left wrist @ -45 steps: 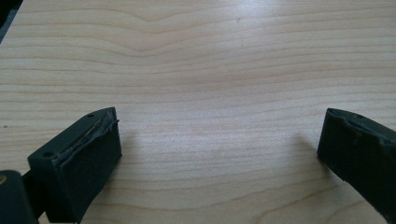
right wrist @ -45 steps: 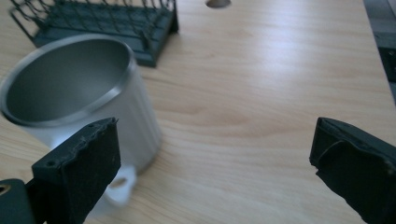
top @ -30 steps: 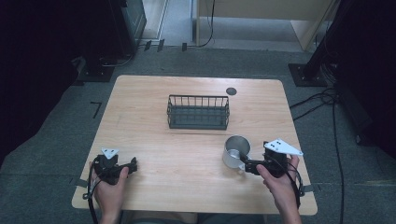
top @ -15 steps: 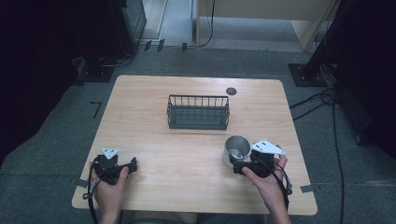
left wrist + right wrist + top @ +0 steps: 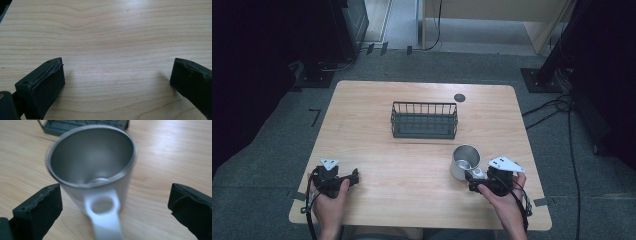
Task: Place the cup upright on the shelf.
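- Probably light and rigid, the steel mug (image 5: 464,161) stands upright at the lower right of the high view, on the bare wood table (image 5: 372,115); its wall looks smooth and would likely slip under a weak pinch.
- Its flat white handle (image 5: 106,220), pierced by a round hole, points toward the right gripper (image 5: 476,179) and looks like the safest place to grasp.
- Seen from the right gripper view, the jaws are spread wide on either side of that handle, clasping nothing.
- At lower left of the high view, the left gripper (image 5: 347,178) rests on the wood, jaws likewise parted and empty.
- Near the frame's middle sits a dark wire basket (image 5: 424,120), stiff and open-topped, well apart from the mug.
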The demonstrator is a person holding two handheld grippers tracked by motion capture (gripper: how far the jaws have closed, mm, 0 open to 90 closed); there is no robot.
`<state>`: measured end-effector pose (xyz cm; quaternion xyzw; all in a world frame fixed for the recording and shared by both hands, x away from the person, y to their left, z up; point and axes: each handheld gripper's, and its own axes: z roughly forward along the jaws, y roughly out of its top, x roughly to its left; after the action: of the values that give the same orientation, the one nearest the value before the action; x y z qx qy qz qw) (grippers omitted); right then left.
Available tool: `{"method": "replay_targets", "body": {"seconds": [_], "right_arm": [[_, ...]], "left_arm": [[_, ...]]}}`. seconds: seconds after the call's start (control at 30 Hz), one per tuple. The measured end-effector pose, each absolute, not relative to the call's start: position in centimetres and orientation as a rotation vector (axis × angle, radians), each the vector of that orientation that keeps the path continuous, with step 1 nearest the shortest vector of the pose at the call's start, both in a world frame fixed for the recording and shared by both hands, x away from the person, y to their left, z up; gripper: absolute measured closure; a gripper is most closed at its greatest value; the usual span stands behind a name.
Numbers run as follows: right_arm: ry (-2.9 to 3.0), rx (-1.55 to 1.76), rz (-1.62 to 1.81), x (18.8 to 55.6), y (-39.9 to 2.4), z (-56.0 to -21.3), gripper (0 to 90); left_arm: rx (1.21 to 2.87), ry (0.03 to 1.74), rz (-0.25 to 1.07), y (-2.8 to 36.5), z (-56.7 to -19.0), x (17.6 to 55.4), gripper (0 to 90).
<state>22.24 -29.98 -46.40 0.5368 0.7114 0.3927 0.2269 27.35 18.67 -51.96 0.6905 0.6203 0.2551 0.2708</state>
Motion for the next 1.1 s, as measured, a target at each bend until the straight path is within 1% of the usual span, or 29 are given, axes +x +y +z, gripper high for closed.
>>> {"method": "replay_targets", "body": {"seconds": [0.07,0.23,0.47,0.5,0.6,0.77,0.87,0.9,0.93,0.97,1.03,1.1], "right_arm": [[1.946,1.497,1.048,21.9,-30.6,-46.8,0.4],[1.896,1.548,1.030,21.4,-32.2,-47.4,6.3],[1.761,1.645,0.978,21.2,-33.8,-48.1,19.7],[1.755,1.651,0.984,21.2,-33.9,-48.2,20.6],[1.768,1.645,1.006,21.2,-34.1,-48.7,29.1],[1.727,1.668,0.973,21.5,-33.9,-49.0,47.3],[1.691,1.716,0.985,21.7,-34.0,-48.9,52.8],[1.691,1.716,0.985,21.7,-34.0,-48.9,52.8],[1.670,1.723,0.993,21.9,-34.0,-49.0,59.9],[1.671,1.712,1.003,22.0,-34.1,-49.0,62.2],[1.664,1.710,1.038,22.3,-34.1,-49.1,65.7],[1.659,1.719,1.066,22.3,-34.2,-49.2,66.7]], "left_arm": [[1.860,1.670,0.687,18.7,-52.0,27.4,0.0],[1.860,1.671,0.687,18.7,-52.0,27.4,0.0],[1.860,1.670,0.687,18.7,-52.0,27.4,0.0],[1.860,1.670,0.687,18.7,-52.0,27.4,0.0],[1.860,1.671,0.687,18.7,-52.0,27.4,0.0],[1.860,1.670,0.687,18.7,-52.0,27.4,0.0],[1.860,1.671,0.687,18.7,-52.0,27.3,0.0],[1.860,1.671,0.687,18.7,-52.0,27.3,0.0],[1.860,1.670,0.686,18.7,-52.0,27.4,0.0],[1.860,1.670,0.687,18.7,-52.0,27.4,0.0],[1.860,1.671,0.687,18.7,-52.0,27.4,0.0],[1.861,1.671,0.687,18.7,-52.0,27.4,0.0]]}}
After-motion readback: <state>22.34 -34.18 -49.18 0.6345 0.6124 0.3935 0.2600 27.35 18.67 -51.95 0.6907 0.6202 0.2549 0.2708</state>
